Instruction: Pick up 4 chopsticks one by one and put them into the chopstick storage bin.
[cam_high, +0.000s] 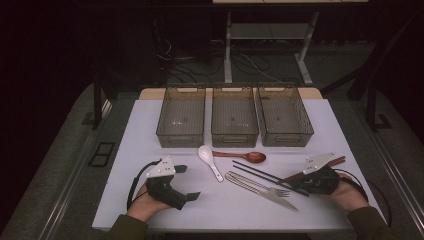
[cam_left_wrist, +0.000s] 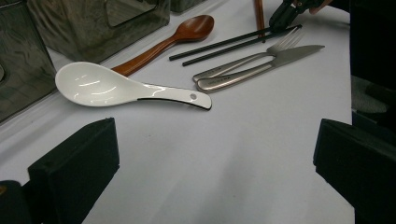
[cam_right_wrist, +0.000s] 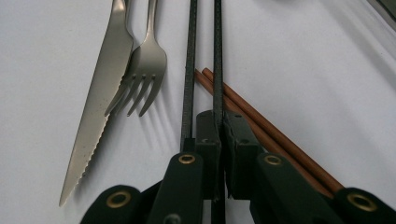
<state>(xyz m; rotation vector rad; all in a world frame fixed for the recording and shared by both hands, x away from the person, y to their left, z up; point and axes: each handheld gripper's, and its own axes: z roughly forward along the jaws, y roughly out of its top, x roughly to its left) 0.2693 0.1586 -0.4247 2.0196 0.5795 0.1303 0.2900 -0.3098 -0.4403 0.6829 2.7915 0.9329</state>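
Observation:
My right gripper (cam_right_wrist: 222, 125) is shut on one black chopstick (cam_right_wrist: 217, 56) near its end; the second black chopstick (cam_right_wrist: 188, 70) runs alongside the left jaw, outside the grip. A pair of brown chopsticks (cam_right_wrist: 266, 130) lies under the jaws. A steel knife (cam_right_wrist: 100, 93) and fork (cam_right_wrist: 145, 60) lie to the left. In the high view the right gripper (cam_high: 300, 186) sits at the table's right. My left gripper (cam_high: 186, 182) rests open at the left, nothing between its jaws. Ahead of the left gripper (cam_left_wrist: 215, 144) lie a white ceramic spoon (cam_left_wrist: 107, 86) and a wooden spoon (cam_left_wrist: 187, 30).
Three translucent grey bins (cam_high: 180, 137), (cam_high: 234, 137), (cam_high: 287, 137) stand side by side at the back of the white table (cam_high: 225, 210). The cutlery is clustered in front of them, between my two hands. Cables and a table frame are on the dark floor beyond.

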